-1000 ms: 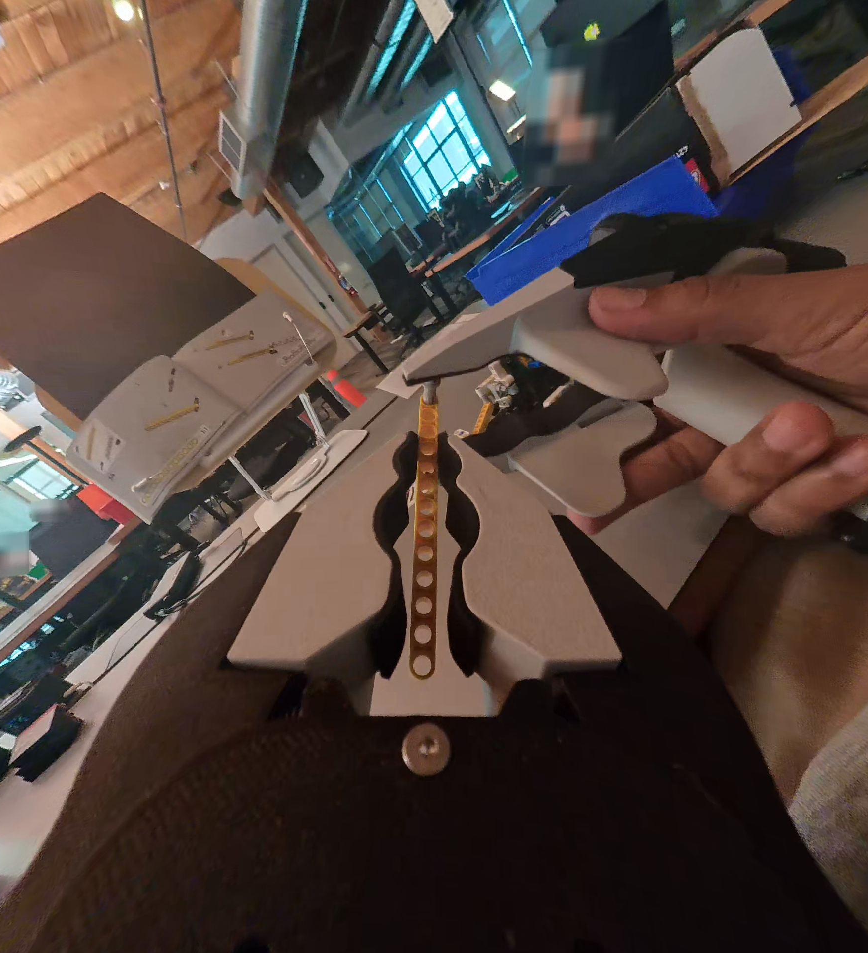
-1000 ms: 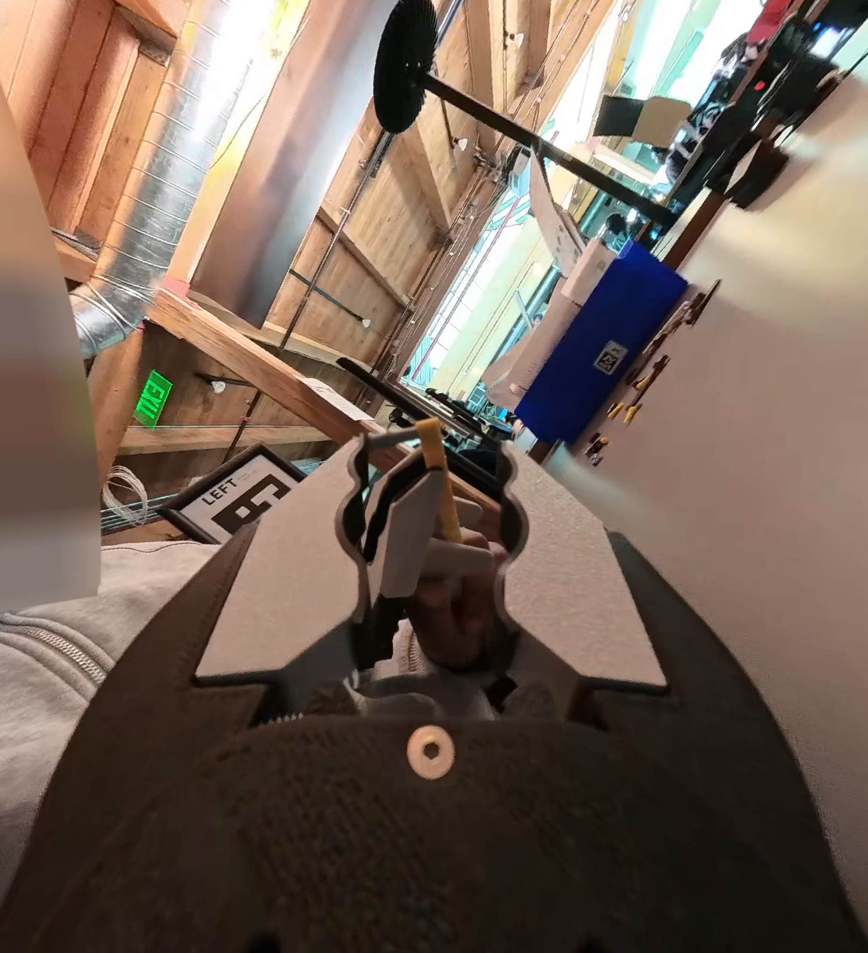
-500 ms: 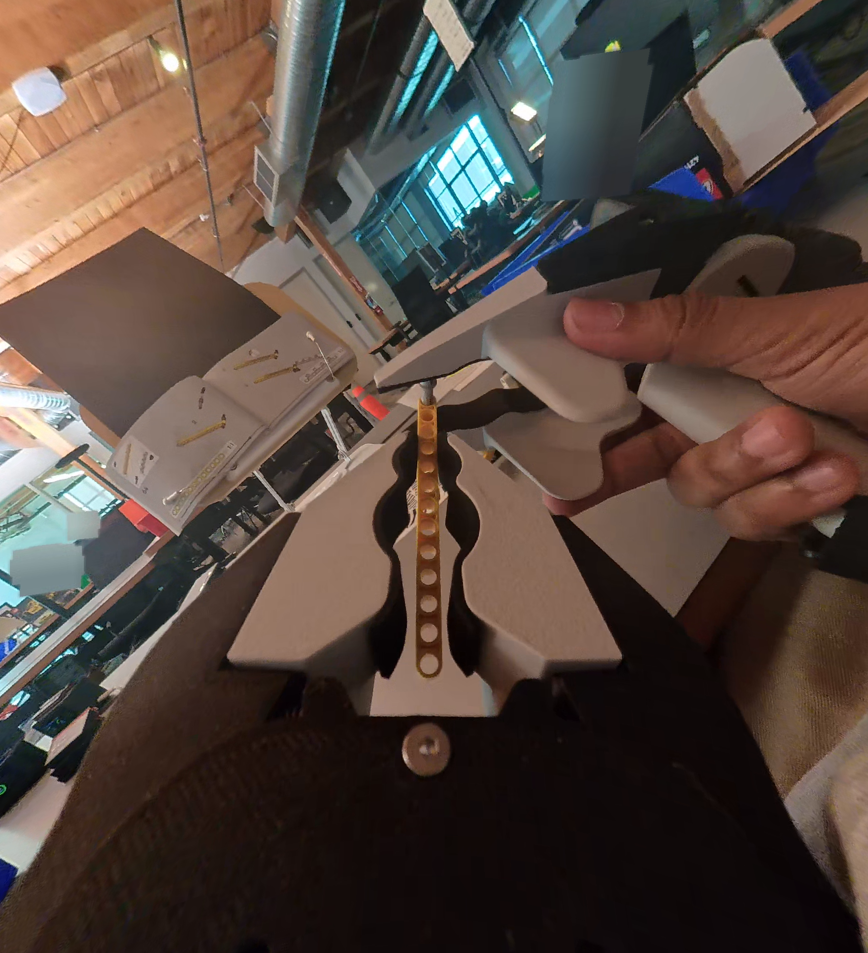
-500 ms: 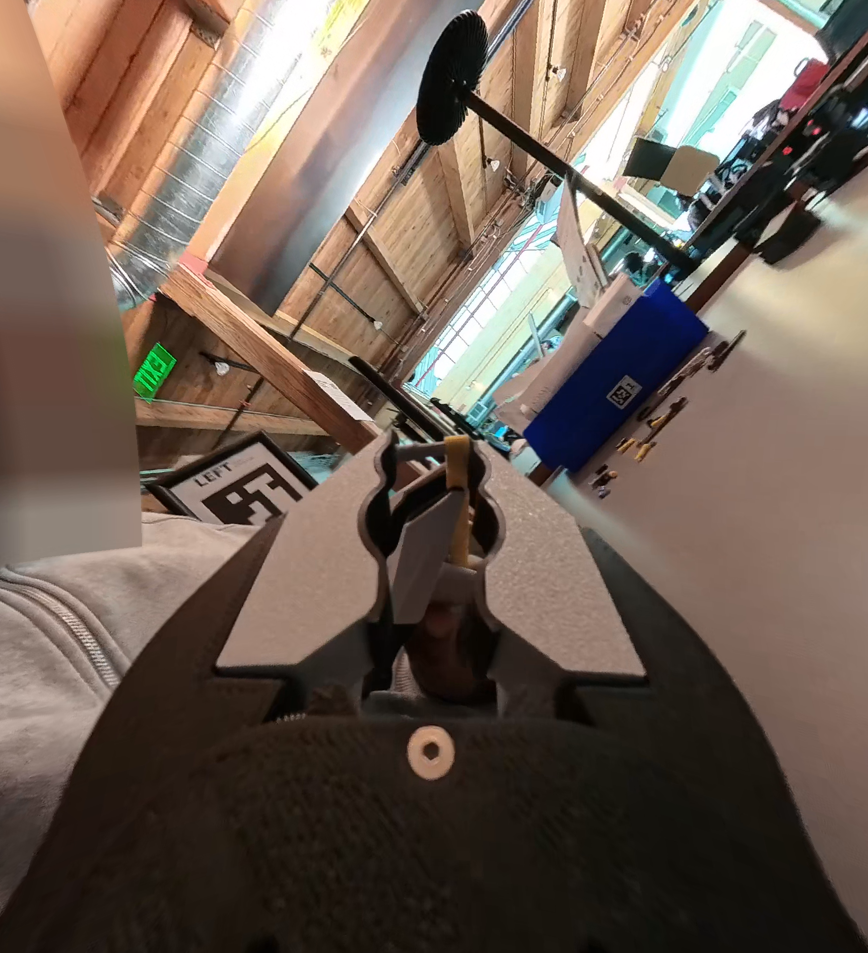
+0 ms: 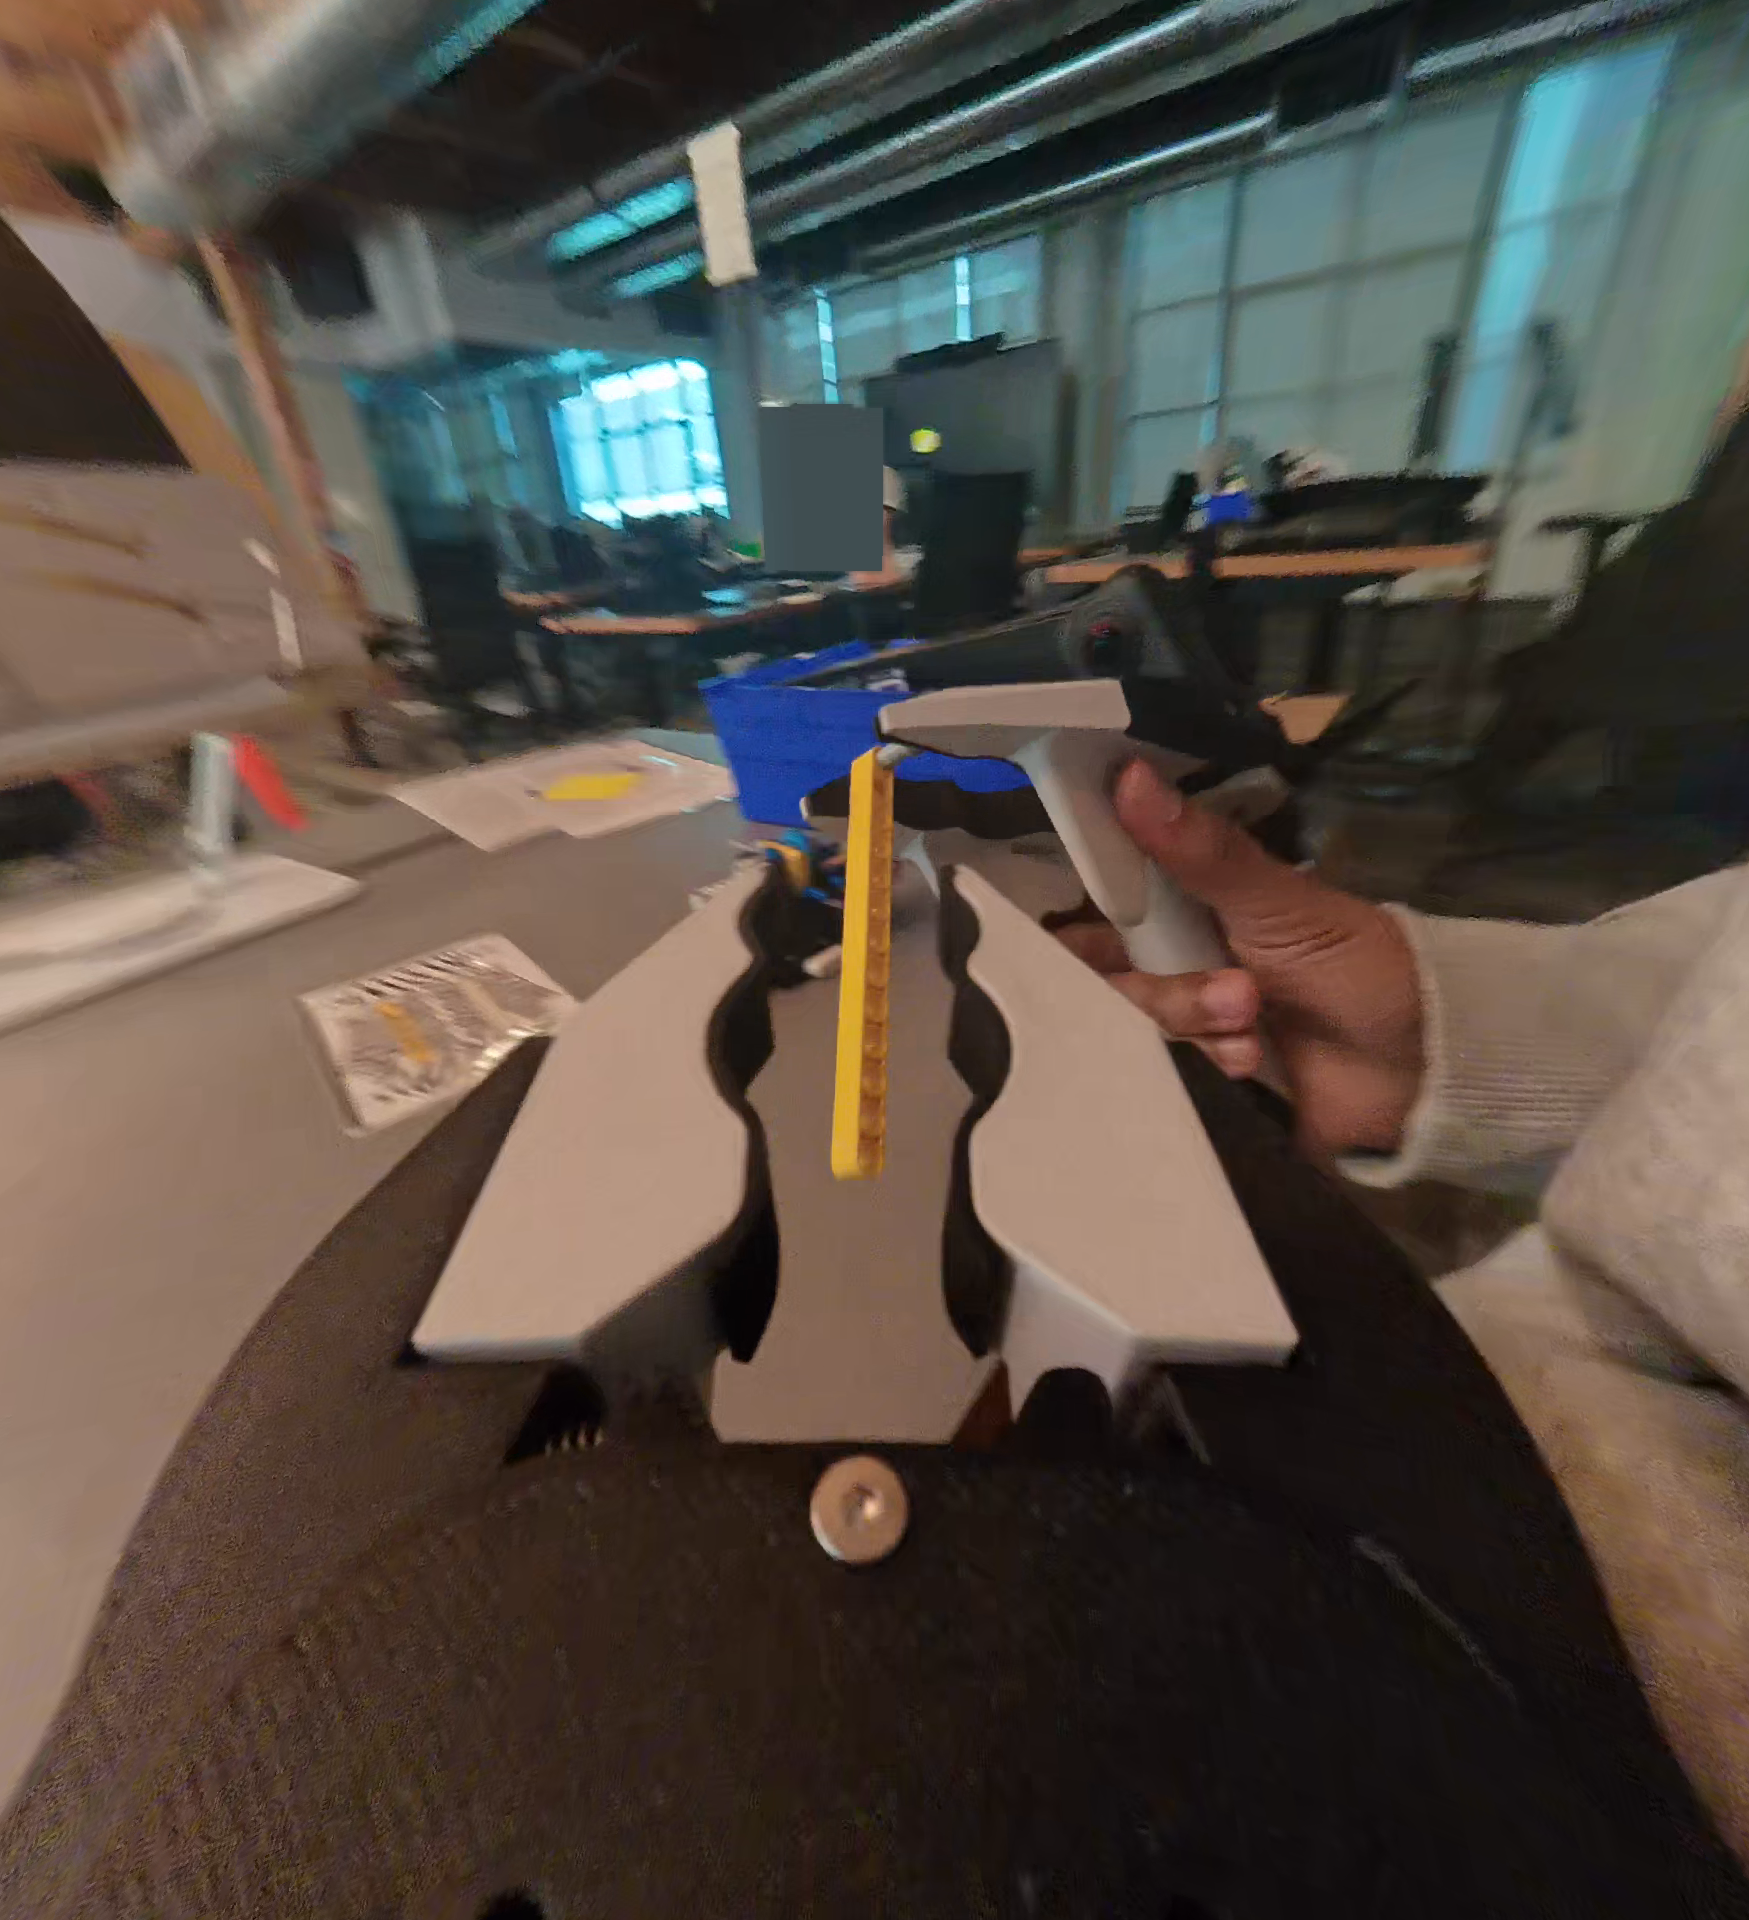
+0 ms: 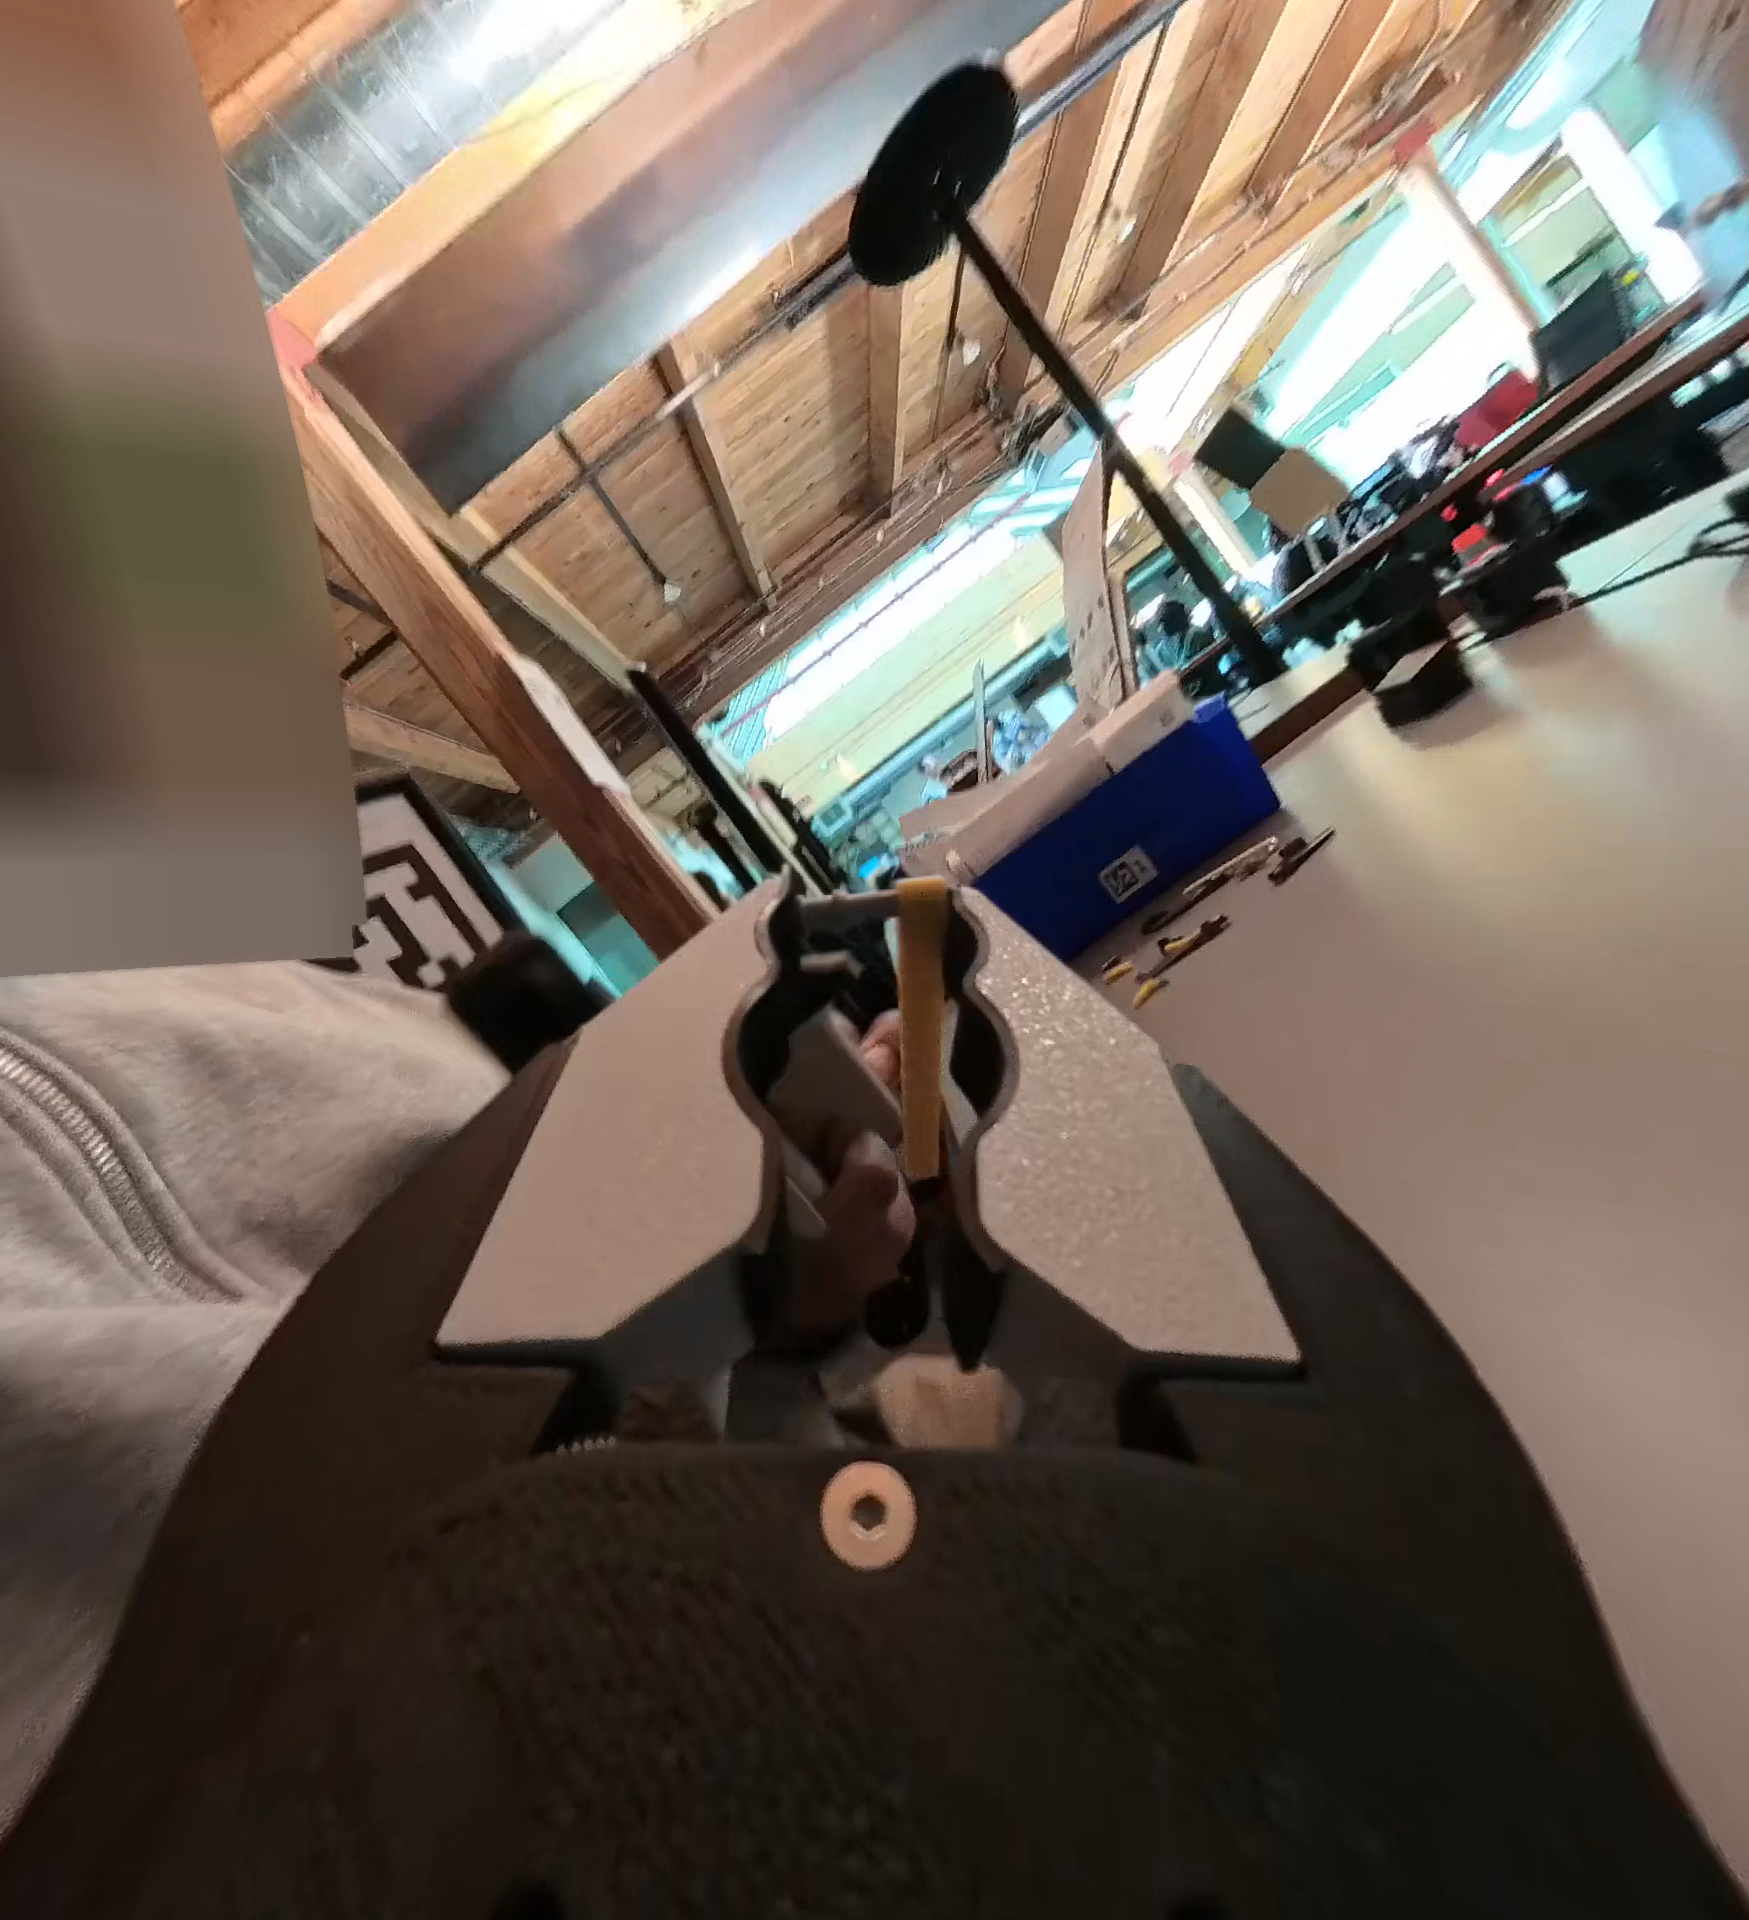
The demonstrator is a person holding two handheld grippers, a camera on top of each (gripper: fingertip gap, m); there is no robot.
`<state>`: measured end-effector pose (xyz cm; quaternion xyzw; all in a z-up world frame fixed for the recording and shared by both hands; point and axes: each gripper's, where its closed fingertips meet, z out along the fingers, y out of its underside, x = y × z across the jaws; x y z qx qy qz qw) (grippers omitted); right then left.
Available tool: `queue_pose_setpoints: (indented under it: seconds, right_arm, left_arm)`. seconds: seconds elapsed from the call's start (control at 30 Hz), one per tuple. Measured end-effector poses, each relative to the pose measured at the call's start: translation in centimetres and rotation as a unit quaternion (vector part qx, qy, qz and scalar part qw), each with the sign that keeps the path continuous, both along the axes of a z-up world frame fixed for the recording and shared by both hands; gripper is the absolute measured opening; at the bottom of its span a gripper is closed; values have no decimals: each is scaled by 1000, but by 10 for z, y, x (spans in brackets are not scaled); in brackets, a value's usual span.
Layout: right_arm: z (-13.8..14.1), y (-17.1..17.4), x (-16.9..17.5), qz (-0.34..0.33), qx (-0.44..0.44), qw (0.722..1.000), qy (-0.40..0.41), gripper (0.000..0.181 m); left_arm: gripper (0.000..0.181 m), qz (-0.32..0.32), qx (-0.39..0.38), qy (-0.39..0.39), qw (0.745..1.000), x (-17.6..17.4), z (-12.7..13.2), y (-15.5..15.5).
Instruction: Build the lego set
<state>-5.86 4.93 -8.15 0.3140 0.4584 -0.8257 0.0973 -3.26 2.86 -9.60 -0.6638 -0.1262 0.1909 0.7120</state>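
A long yellow holed lego beam hangs in the gap between my left gripper's fingers and touches neither. That gripper is open. A short grey pin sits in the beam's top end. My right gripper, held by a hand, comes in from the right and pinches that pin. In the right wrist view the right gripper is shut on the grey pin, and the yellow beam hangs from it between the fingers.
A blue bin stands behind the beam, with a small blue and yellow lego assembly in front of it. An open instruction booklet on a stand is at the left. A clear parts bag lies on the grey table. Loose pieces lie near the bin. My left and right fingertips are right by each other.
My left gripper has opened and let go of the yellow beam, which now hangs from the right gripper alone. Both views have swung down towards the table.
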Motion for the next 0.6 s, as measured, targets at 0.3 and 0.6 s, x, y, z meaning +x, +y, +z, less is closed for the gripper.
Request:
queue_pose_setpoints:
  seconds: [0.3,0.6]
  right_arm:
    - [0,-38,40,96,163,976,107,26]
    - [22,-40,52,65,115,972,193,25]
  left_arm:
    - [8,-204,-9,-214,955,20,-23,9]
    - [7,-190,4,-108,976,30,-7,9]
